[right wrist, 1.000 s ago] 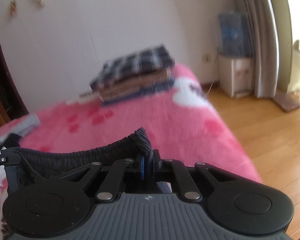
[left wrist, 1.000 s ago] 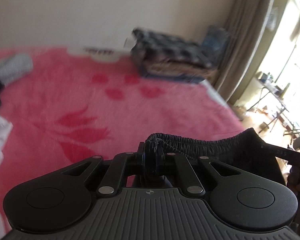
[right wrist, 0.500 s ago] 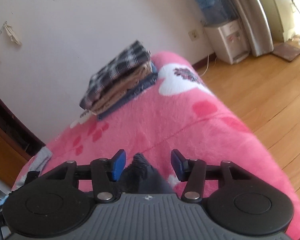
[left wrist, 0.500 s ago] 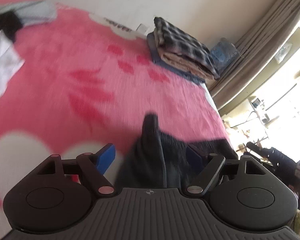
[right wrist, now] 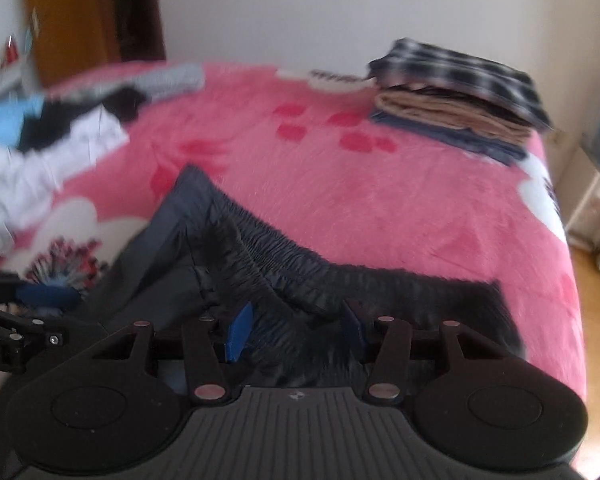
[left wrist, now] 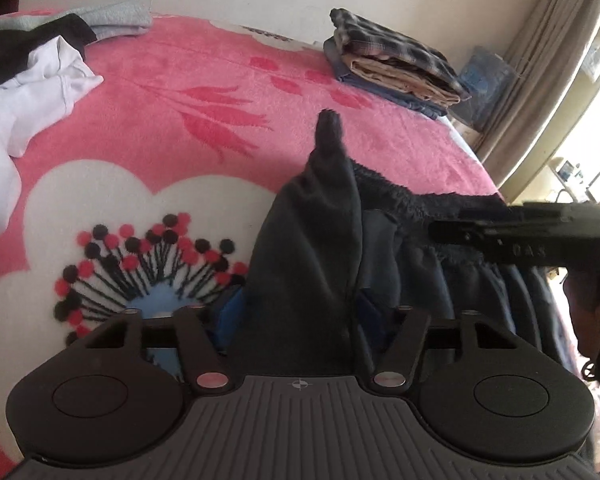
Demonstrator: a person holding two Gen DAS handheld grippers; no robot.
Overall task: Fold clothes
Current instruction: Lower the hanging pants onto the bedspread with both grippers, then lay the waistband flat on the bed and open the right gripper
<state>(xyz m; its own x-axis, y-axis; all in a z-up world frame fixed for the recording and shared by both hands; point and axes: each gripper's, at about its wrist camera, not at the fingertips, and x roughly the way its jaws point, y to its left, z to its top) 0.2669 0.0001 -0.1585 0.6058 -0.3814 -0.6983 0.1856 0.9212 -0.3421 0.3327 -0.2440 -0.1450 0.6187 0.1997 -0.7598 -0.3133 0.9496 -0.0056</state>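
Note:
Dark shorts with an elastic waistband lie on the pink blanket. One corner stands up in a peak between the fingers of my left gripper, which is open around the cloth. In the right wrist view the waistband runs across in front of my right gripper, which is open with blue pads either side of the cloth. The right gripper also shows at the right of the left wrist view.
A stack of folded clothes with a plaid top sits at the far side of the bed. A heap of white, black and grey clothes lies at the left. The bed edge and wooden floor are at the right.
Both grippers opened and let go of the shorts' waistband, which they held up a second ago. The shorts now lie on the blanket and both grippers have dropped lower.

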